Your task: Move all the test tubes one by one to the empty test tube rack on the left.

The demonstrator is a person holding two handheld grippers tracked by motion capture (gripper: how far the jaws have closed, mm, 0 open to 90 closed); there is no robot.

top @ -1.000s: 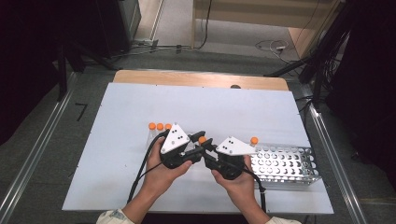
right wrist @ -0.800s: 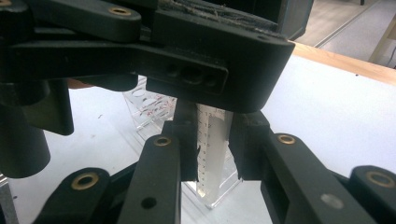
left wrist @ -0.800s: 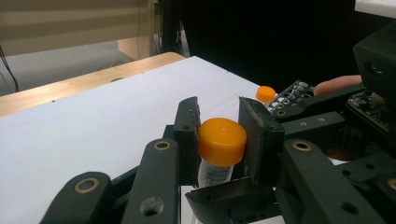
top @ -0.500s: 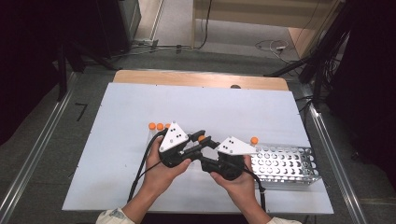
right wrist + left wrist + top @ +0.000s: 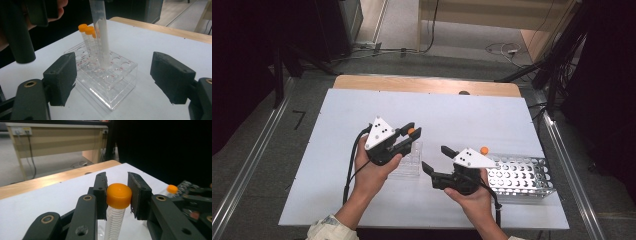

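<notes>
1. The white table (image 5: 472, 115) carries the work; I run both claws from its near edge.
2. A metal rack (image 5: 522, 176) lies toward the table's near right corner, with one orange-capped tube (image 5: 484, 150) standing at its far left end.
3. A clear plastic rack (image 5: 110, 82) sits near the table's middle, just beside my left hand. Three orange-capped tubes (image 5: 86, 37) stand in its back holes.
4. My right claw (image 5: 434, 160) hangs beside the clear rack with its jaws spread wide; they have just been opening, and nothing lies between the pads.
5. My left claw (image 5: 117, 195) is pinching a capped tube (image 5: 115, 220) just under its orange cap (image 5: 119, 195), upright above the clear rack, its lower end at one of the front holes.
6. I judge the tube light, stiff and slick-walled plastic. The grip belongs high, right below the cap's rim, which stops it sliding down. Squeezed too hard, the thin wall could crack, and a tilt would jam it against the hole's edge.
</notes>
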